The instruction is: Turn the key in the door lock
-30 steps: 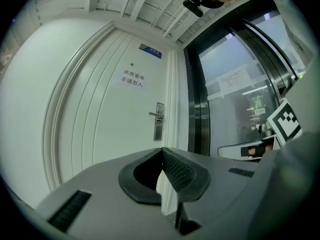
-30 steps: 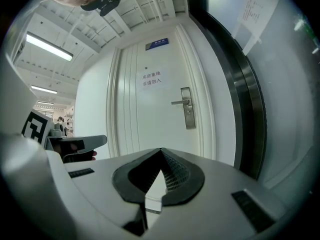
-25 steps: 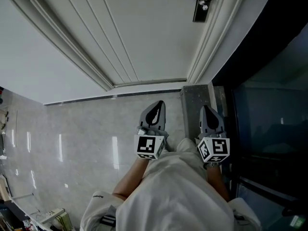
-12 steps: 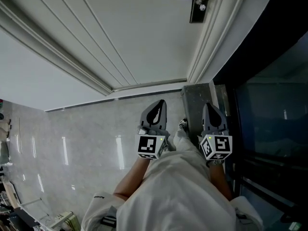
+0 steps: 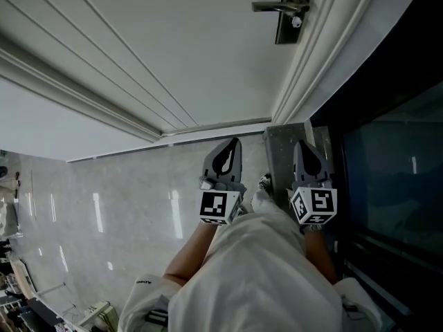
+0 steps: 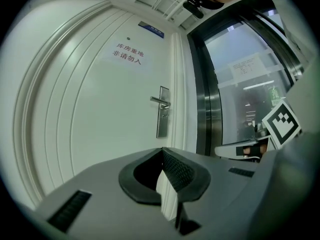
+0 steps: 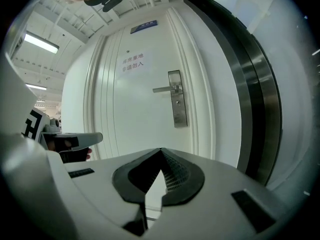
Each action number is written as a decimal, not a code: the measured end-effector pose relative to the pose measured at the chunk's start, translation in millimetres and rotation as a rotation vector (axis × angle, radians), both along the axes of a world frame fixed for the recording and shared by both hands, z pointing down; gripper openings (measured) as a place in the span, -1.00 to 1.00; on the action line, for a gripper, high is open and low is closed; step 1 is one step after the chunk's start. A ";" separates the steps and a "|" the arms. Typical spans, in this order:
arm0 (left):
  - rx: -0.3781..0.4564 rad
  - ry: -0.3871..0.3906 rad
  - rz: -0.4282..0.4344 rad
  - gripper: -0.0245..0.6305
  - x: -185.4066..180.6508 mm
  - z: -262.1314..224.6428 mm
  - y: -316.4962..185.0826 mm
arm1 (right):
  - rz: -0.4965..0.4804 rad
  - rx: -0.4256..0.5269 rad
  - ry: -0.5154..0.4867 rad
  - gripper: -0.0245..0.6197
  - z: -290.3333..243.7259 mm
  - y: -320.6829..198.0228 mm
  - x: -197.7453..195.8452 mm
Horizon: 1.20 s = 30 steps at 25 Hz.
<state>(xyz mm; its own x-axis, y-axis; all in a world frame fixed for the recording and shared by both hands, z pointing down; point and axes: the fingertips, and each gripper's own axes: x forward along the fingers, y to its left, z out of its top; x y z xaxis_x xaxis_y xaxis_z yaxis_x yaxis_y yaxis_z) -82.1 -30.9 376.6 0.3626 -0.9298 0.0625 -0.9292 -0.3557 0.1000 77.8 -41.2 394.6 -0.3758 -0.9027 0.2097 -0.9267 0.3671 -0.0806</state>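
Jaws of left gripper (image 6: 162, 152) shut, tips meeting, nothing between them. Right gripper (image 7: 161, 152) likewise shut and empty. Both held side by side, apart, pointing at door (image 5: 173, 54) and well short of it. Door white, panelled. Dark glass wall (image 5: 387, 158) to its right. Pale glossy floor (image 5: 124, 199) underfoot. Lock plate (image 7: 177, 105) near door's right edge, ahead of both grippers, with lever handle (image 7: 166, 89) sticking left. Paper sign (image 6: 129, 54) higher on door. Any key at lock plate too small to make out.
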 end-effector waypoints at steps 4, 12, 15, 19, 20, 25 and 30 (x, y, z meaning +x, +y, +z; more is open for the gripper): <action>0.000 0.001 -0.015 -0.91 6.0 -3.5 -26.6 | -0.021 0.006 0.005 -0.93 -4.9 -27.9 4.0; -0.012 -0.020 -0.052 -0.91 26.9 -1.8 -73.4 | -0.058 0.000 0.005 -0.93 -2.9 -81.9 24.4; -0.006 -0.026 -0.072 -0.91 32.5 -1.8 -86.8 | -0.079 0.013 0.019 -0.93 -3.2 -99.2 30.9; 0.000 -0.029 -0.103 -0.91 36.7 -0.4 -104.2 | -0.101 0.038 0.053 -0.93 -6.3 -119.6 35.3; -0.001 -0.028 -0.108 -0.91 37.0 -1.0 -107.5 | -0.105 0.041 0.058 -0.93 -8.1 -122.9 35.2; 0.017 -0.008 -0.100 -0.91 37.4 -11.7 -125.3 | -0.151 0.105 0.118 -0.93 -26.2 -136.6 23.8; 0.049 0.019 -0.053 -0.91 39.0 -25.3 -149.1 | -0.159 0.196 0.274 -0.93 -50.6 -154.6 6.2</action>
<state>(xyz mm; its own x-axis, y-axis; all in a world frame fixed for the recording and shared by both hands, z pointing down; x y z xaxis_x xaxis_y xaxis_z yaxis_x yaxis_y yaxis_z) -43.1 -180.0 351.3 0.3132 -0.9496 0.0098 -0.9451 -0.3107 0.1011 84.1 -195.7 344.1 -0.4683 -0.8705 0.1512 -0.8343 0.4920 0.2489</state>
